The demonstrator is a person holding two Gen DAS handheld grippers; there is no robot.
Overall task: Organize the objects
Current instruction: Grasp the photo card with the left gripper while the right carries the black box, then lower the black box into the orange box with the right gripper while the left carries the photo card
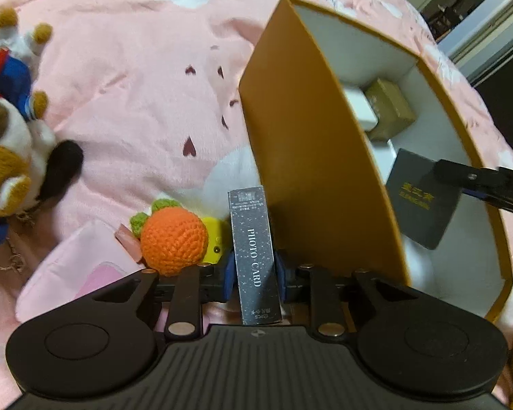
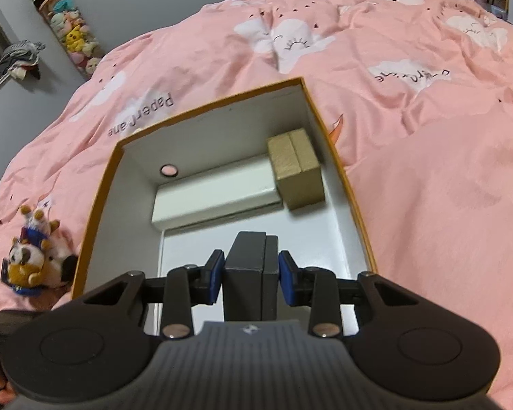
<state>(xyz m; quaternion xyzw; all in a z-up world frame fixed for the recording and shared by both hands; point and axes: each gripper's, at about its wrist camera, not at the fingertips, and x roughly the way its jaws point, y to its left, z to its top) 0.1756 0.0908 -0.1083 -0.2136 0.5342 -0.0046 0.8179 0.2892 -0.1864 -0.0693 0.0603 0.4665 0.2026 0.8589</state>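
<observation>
My left gripper is shut on a slim grey box printed PHOTO CARD, held upright just outside the near wall of the orange cardboard box. My right gripper is shut on a dark box and hangs over the white inside of the orange box. In the left wrist view the same dark box shows gold lettering, with the right gripper reaching in from the right. A long white box and a tan box lie at the far end inside.
A crocheted orange and a small yellow toy lie beside the left fingers on the pink duvet. A plush keychain toy lies further left. A round hole pierces the box's far wall.
</observation>
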